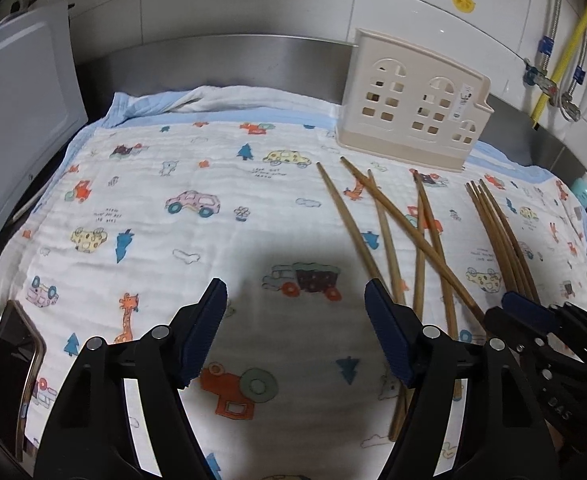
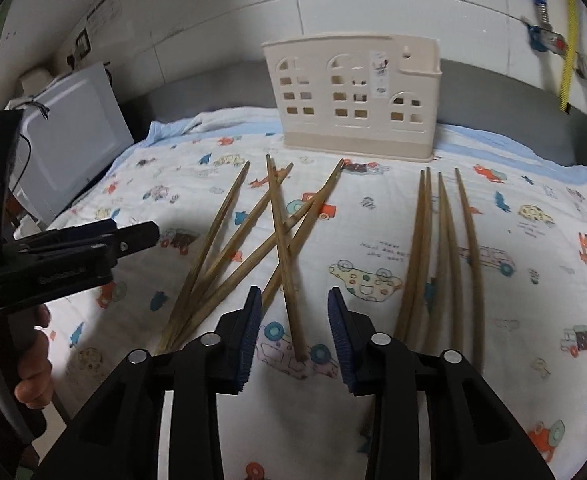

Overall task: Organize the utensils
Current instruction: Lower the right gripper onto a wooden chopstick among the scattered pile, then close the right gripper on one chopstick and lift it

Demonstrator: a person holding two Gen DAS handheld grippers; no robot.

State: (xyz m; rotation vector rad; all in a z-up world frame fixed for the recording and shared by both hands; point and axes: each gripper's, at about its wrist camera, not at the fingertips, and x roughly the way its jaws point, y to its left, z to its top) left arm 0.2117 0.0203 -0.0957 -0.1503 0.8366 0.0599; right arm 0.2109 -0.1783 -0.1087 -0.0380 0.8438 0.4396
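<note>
The right gripper stood partly spread above the printed cotton cloth, the near end of one brown wooden chopstick lying between its blue pads, untouched. Crossed chopsticks lay to its left, four aligned chopsticks to its right. The left gripper was spread wide over bare cloth, grasping nothing. A cream plastic house-shaped holder stood upright beyond.

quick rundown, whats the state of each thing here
utensil holder: upright, no chopsticks visibly in it
crossed chopsticks: loose heap on the cloth
sorted chopsticks: side by side, flat
left gripper: open, empty
right gripper: open, straddling one chopstick's end
</note>
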